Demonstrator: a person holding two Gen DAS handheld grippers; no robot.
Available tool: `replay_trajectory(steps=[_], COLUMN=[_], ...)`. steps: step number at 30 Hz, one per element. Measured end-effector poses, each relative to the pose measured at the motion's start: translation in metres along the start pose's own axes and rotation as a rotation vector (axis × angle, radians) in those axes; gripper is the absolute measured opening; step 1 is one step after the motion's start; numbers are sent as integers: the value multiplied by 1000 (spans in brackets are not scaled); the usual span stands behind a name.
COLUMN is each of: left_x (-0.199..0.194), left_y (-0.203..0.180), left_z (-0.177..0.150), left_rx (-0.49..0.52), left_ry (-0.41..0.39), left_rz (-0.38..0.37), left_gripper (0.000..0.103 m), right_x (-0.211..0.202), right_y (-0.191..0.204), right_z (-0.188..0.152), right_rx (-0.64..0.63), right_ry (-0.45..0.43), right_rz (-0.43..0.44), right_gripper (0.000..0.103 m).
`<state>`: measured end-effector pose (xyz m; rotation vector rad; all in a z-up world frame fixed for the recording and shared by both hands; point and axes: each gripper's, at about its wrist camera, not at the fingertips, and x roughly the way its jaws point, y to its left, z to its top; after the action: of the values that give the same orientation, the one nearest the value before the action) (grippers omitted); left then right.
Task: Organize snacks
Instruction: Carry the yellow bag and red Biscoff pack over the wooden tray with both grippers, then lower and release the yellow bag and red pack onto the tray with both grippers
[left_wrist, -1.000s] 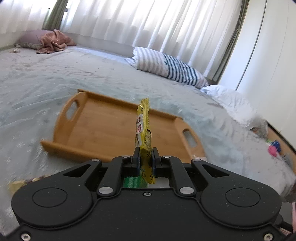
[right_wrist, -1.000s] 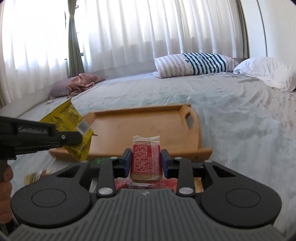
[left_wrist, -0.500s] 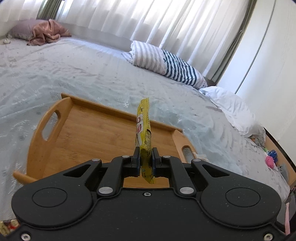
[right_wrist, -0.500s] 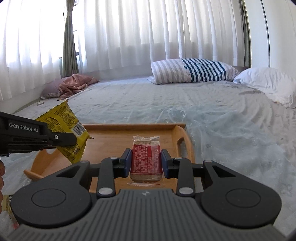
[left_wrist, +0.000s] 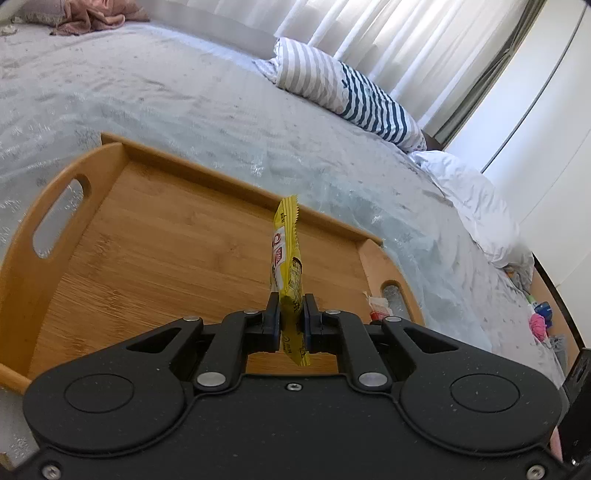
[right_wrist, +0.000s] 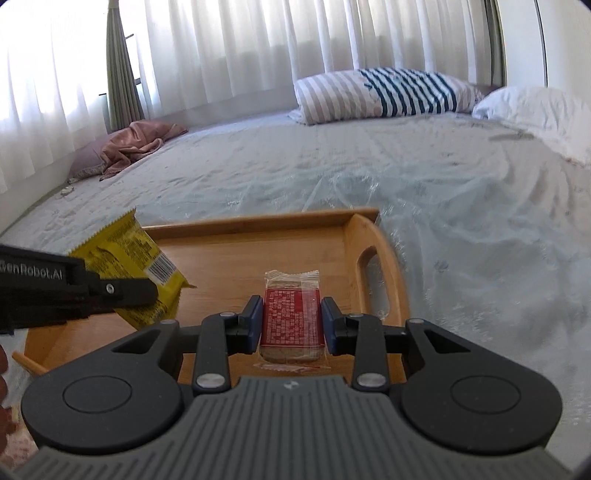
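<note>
Wooden tray (left_wrist: 155, 258) bare inside, yellow snack packet (left_wrist: 287, 266) gripper-held above

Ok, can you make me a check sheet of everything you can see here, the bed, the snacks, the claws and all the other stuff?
Surface: grey bed cover, wrinkled, with a wooden tray lying on it; no snack seen lying on the tray.
Job's things: yellow snack packet and red-labelled clear snack packet, both held above the tray.
Clutter: small colourful items at the bed's far right edge, too small to name.
Claws: left claw shut on the yellow snack packet; right claw shut on the red-labelled packet's sides.
Cables: nothing seen.
Surroundings: striped pillow, white pillow, pink cloth and white curtains.
</note>
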<state>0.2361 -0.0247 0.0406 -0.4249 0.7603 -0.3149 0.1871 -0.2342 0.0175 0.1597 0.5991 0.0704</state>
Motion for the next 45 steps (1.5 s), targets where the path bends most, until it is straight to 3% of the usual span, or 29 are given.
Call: replay_trajectory(steps=[10,26,28,30,37,41,45], left_x=[24,29,28,25,15,7,-3], left_y=[4,5,3,2,2,3,6], left_z=[-1,-6,-6,-7,-6,-7,-7], left_rx=[-3,-6,7,19,37,30,7], left_ry=[63,74,70,64,51,31,31], left_rz=[-28,-10,1,6,12,8,5], left_gripper=[10,16,25,43,59,92,97], right_x=[13,24,25,25,24,15,3], right_y=[-2,-1,-2,-2,1,4,11], right_z=[6,4,5,5,5,6,4], right_rx=[-1,18,17,16,-3,-33,-73], right_ry=[41,94,95,95,91,64,35], right_rz=[-11,-3,-4,-4,-3,-5,-13], right_gripper=[39,39,40,42,44,59,63])
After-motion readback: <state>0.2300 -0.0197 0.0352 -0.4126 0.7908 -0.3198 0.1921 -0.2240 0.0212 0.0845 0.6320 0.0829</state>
